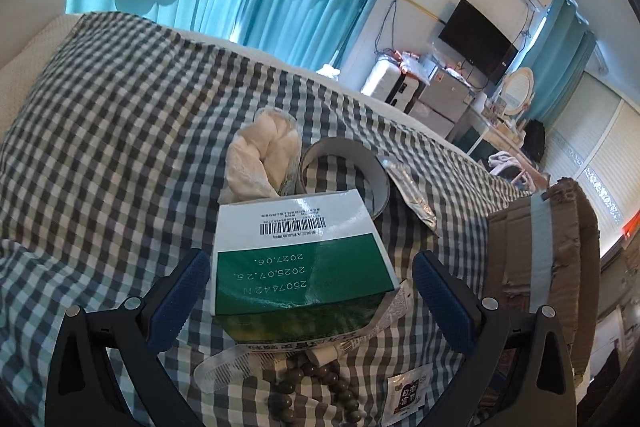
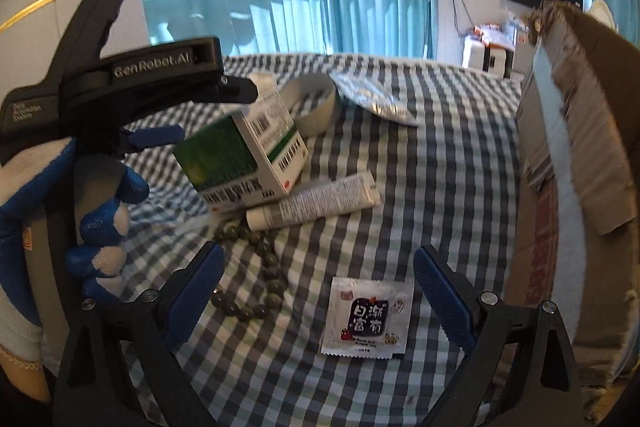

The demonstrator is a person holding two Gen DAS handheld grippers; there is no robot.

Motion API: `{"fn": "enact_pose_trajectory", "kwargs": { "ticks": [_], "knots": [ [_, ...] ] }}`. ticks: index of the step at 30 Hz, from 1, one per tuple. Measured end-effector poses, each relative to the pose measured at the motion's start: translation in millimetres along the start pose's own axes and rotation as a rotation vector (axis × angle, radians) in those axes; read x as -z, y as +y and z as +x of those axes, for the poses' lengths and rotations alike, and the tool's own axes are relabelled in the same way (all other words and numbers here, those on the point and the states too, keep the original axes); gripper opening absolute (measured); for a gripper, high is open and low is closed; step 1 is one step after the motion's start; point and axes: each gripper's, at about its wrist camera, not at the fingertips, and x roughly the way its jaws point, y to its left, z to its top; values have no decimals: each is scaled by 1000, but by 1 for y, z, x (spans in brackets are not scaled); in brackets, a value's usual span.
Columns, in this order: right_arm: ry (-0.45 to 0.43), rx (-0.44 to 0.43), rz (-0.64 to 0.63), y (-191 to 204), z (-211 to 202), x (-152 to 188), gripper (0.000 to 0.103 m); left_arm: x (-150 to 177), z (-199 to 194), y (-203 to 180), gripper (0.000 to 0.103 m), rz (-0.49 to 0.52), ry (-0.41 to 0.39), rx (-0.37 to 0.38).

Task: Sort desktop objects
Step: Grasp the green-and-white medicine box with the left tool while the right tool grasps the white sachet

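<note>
Both tools gape wide, holding nothing. The left tool [image 1: 310, 301] straddles the green box [image 1: 300, 263] without touching it, likely lining up a grab; the right tool [image 2: 318, 303] hangs over the sachet [image 2: 366, 315] beside the beads [image 2: 256, 267], carton [image 2: 576, 131] waiting alongside.

Left gripper [image 1: 311, 291] spread open around green-and-white box [image 1: 300, 259] on checked cloth [image 1: 120, 131].
</note>
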Motion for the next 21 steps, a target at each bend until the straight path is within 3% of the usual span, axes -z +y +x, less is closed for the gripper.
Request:
{"fn": "enact_pose_trajectory", "kwargs": {
  "ticks": [12,13,15,17,19,21],
  "knots": [
    [188,38,51,-12,46,20,96,15,40,14,103,-33,82,-18],
    [203,38,60,-15,49,22,93,16,43,15,103,-34,92,-19],
    [235,38,71,-19,54,25,71,18,47,16,103,-31,110,-20],
    [254,47,75,-21,57,28,68,20,49,16,94,-23,117,-29],
    [262,46,80,-23,58,29,65,21,48,16,94,-16,112,-29],
    [263,52,83,-25,57,31,47,23,47,13,93,-3,108,-26]
  ]
}}
